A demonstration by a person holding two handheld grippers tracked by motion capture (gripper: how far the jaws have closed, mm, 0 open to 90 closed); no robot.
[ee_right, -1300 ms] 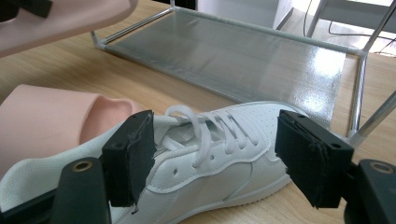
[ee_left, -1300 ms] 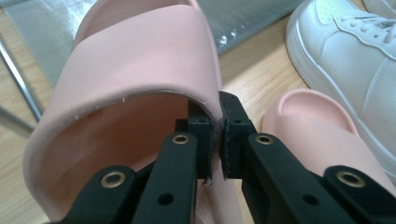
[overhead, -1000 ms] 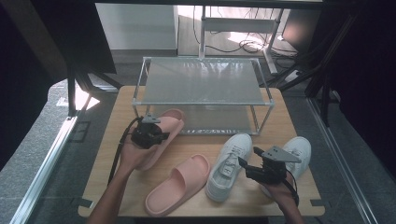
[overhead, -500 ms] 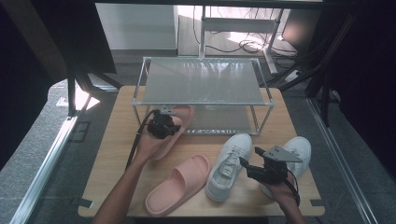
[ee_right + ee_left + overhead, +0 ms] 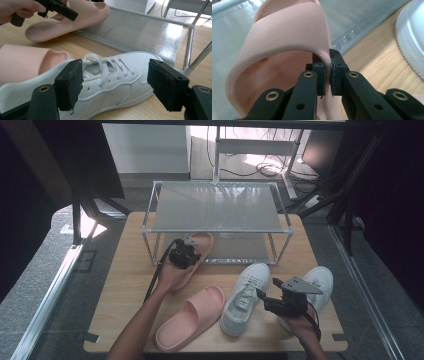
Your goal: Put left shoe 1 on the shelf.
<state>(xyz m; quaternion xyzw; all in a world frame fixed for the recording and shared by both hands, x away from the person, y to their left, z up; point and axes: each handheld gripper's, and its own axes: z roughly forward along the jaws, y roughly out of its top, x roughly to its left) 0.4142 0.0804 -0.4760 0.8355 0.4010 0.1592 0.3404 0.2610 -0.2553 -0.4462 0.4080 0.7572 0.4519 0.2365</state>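
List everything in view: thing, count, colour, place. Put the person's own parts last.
Held slide sandal: one, pink, toe on the rack's lower shelf, strap edge clamped.
Loose slide sandal: one, pink, on the table's near middle.
Near sneaker: one, white, laced, beside the loose sandal.
Far sneaker: one, white, at the table's right.
Shoe rack: one, metal frame with clear shelves, at the table's back.
Table: one, light wood.
Left hand-held gripper: black, shut on the held sandal.
Right hand-held gripper: black, open, facing the near sneaker.
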